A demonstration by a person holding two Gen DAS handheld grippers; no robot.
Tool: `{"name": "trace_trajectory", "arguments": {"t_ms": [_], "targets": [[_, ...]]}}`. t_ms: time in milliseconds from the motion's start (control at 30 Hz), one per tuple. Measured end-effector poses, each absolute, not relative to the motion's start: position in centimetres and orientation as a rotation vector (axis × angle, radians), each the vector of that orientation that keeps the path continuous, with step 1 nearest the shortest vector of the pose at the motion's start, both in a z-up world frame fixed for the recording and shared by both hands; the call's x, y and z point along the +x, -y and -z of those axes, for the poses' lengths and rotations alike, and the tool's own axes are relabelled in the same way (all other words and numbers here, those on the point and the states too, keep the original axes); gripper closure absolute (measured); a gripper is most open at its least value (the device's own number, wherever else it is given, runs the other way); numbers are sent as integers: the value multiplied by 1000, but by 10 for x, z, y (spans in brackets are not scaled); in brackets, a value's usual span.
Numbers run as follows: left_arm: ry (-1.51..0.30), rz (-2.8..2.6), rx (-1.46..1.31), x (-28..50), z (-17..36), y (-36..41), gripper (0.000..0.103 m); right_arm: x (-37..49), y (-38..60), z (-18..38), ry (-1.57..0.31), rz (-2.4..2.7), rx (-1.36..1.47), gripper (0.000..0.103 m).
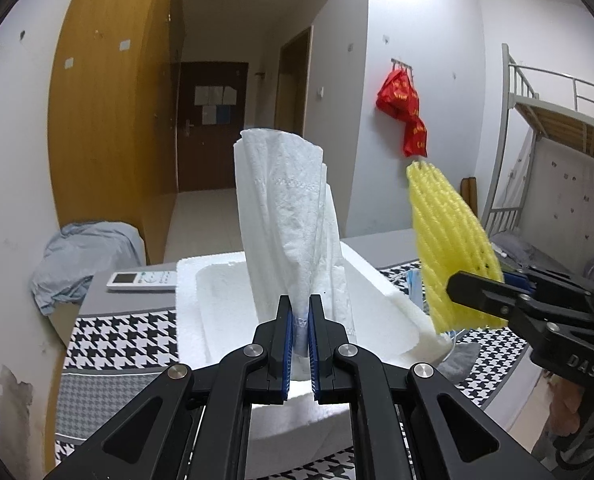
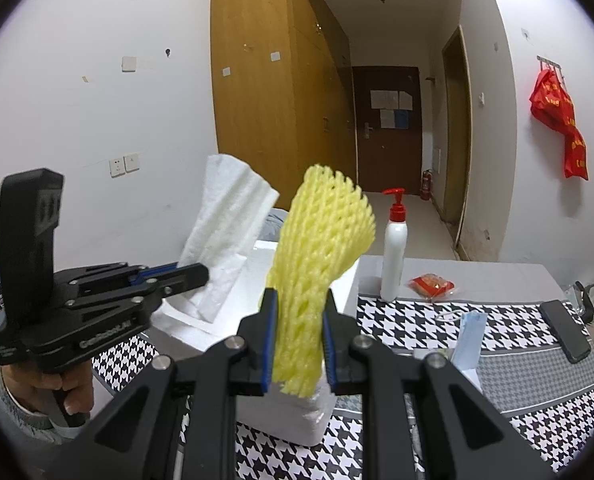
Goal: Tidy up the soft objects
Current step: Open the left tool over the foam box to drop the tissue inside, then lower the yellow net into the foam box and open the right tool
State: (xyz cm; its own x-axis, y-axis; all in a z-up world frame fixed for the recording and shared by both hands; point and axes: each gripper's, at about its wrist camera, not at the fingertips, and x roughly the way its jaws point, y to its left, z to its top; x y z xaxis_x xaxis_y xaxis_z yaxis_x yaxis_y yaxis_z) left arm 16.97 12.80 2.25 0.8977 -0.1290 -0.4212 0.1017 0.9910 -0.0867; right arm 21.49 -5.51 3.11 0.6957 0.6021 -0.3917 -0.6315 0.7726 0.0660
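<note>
My left gripper (image 1: 300,312) is shut on the lower end of a white paper towel (image 1: 285,216), which stands upright above the open white foam box (image 1: 393,308). In the right wrist view the same gripper (image 2: 201,271) and towel (image 2: 225,216) appear at the left, over the box (image 2: 345,280). My right gripper (image 2: 299,312) is shut on a yellow foam net sleeve (image 2: 321,248), held upright above the box's near right corner. From the left wrist view the sleeve (image 1: 449,240) and right gripper (image 1: 457,286) show at the right.
A houndstooth cloth (image 2: 417,320) covers the table. On it are a white pump bottle (image 2: 393,248), a red packet (image 2: 431,285), a blue face mask (image 2: 471,340), a black phone (image 2: 565,330) and a white remote (image 1: 142,280). A blue-grey cloth (image 1: 77,260) lies at the left.
</note>
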Motion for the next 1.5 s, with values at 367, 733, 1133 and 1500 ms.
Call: {"name": "trace_trajectory", "arguments": {"t_ms": [367, 733, 1133, 1500], "targets": [[-407, 77, -78, 169, -26, -126, 13, 217, 61, -32, -414, -663, -61, 79], [-335, 16, -64, 146, -33, -132, 1, 219, 57, -34, -424, -662, -65, 79], [-306, -53, -52, 112, -34, -149, 1, 224, 30, -34, -434, -729, -74, 79], [-322, -95, -19, 91, -31, -153, 1, 231, 2, -34, -451, -786, -94, 79]]}}
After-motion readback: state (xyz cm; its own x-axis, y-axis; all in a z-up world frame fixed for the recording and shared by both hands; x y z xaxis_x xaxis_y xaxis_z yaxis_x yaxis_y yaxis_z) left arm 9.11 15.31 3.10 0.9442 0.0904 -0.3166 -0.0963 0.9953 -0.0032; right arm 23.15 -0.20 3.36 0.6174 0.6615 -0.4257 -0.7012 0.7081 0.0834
